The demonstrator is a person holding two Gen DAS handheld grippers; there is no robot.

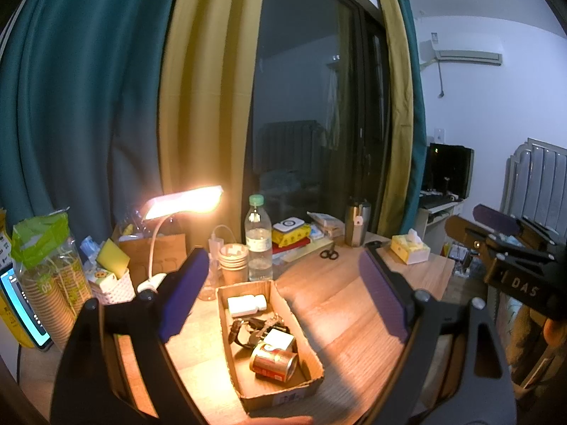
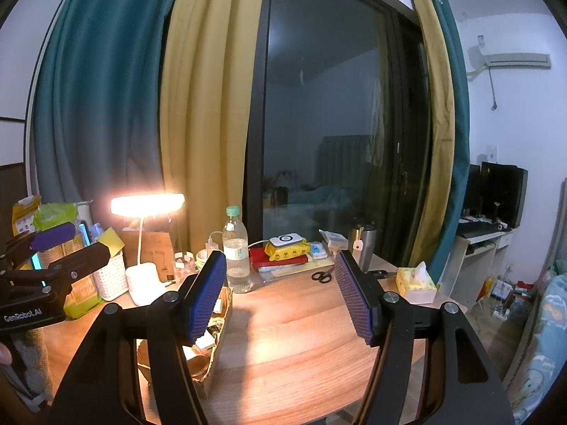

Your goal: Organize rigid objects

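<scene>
Box and left gripper: the cardboard box (image 1: 269, 340) lies straight ahead of and below your left gripper (image 1: 283, 301), framed between its two pads.
Box long axis: it runs away from you, near end by the gripper, far end towards the water bottle (image 1: 258, 241).
Box contents: a copper-coloured can (image 1: 273, 360) lies on its side at the near end; a white bottle (image 1: 247, 304) lies at the far end; dark tangled items sit between (too small to name).
Left gripper state: your jaws stand wide apart with nothing between them.
Right gripper state: your right gripper (image 2: 280, 297) is likewise spread and empty, over bare wood.
Nearer hand: judged to be your left; from the right wrist view the box sits off to the left, partly behind that gripper's left pad.
Surface: a wooden desk (image 1: 347, 315), lit warm by the desk lamp (image 1: 184, 200).
Room: teal and mustard curtains, a dark window, a tissue box (image 2: 416, 283) at the desk's right edge.
</scene>
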